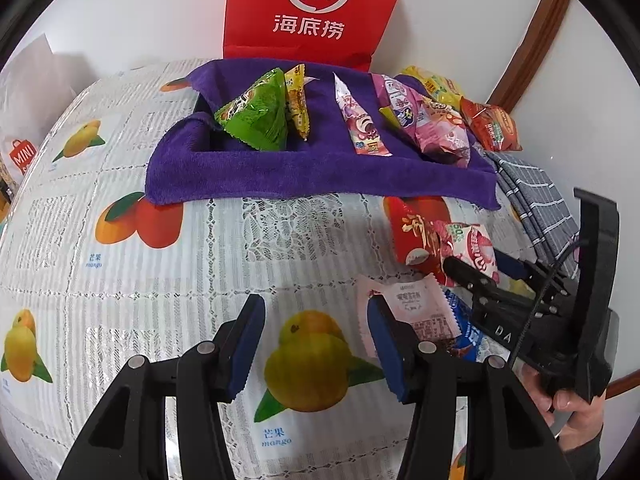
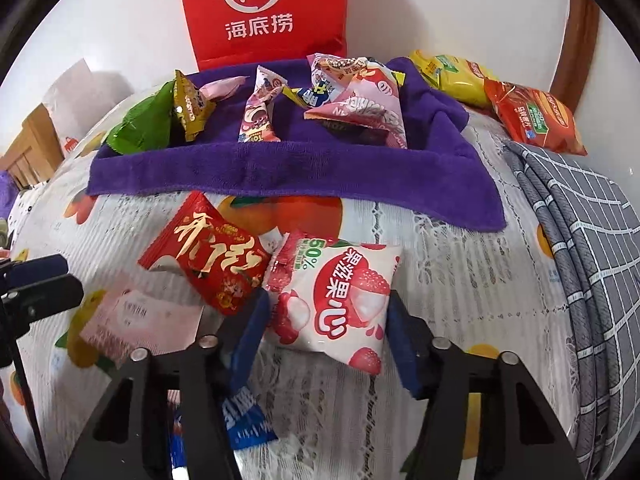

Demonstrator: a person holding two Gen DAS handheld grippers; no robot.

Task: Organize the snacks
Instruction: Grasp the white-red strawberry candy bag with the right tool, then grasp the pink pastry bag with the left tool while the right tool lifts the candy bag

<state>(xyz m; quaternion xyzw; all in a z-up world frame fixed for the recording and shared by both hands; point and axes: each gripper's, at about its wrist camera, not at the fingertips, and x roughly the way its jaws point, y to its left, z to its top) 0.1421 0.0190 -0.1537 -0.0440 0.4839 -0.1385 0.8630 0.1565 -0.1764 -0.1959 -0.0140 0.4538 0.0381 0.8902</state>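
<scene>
Purple towel (image 2: 280, 168) beyond both sets of jaws, draped over a tray-like shape whose walls stay hidden; in it lie a green triangular packet (image 1: 256, 118), a yellow packet (image 1: 298, 100), a pink cartoon-print stick pack (image 1: 360, 124) and a heap of pink packets (image 2: 360, 108). Yellow chip bag (image 2: 452, 76) and orange chip bag (image 2: 532, 116) sit outside, beyond the towel to its right.

Right gripper (image 2: 326, 336): jaws part open, pointing steeply down, the lychee jelly packet (image 2: 340, 300) between the blue pads; pads look to meet the packet's edges, but a firm grip cannot be confirmed. Red gold-lettered packet (image 2: 208, 264) just left of these jaws, touching the lychee packet.

Left gripper (image 1: 316, 350): jaws part open, empty, poised over the tablecloth. Pale pink wafer packet (image 1: 412, 312) just beyond its right pad.

Surface: mango-print lace tablecloth (image 1: 168, 280); grey checked cloth (image 2: 592, 248) at right. Red Haidilao bag (image 2: 264, 12) against the white wall
</scene>
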